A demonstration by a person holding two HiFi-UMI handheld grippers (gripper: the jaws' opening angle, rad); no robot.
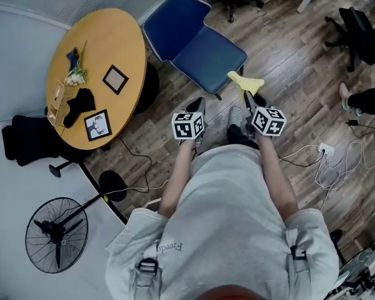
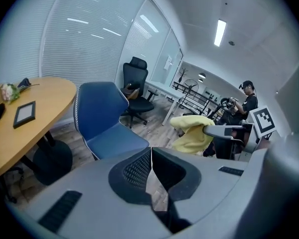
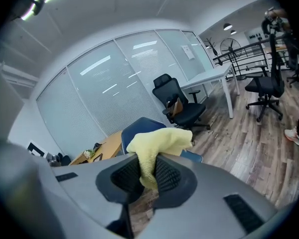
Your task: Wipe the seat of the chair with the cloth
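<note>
A blue chair stands on the wood floor beside the round table; its seat is bare. My right gripper is shut on a yellow cloth, which hangs just off the seat's near corner. In the right gripper view the cloth bunches out of the closed jaws, with the chair behind it. My left gripper is held near the seat's front edge, shut on nothing. The left gripper view shows the chair ahead and the cloth to the right.
A round wooden table with picture frames and flowers stands left of the chair. A floor fan is at lower left. Black office chairs sit at the far right, and white cables lie on the floor. Another person stands in the background.
</note>
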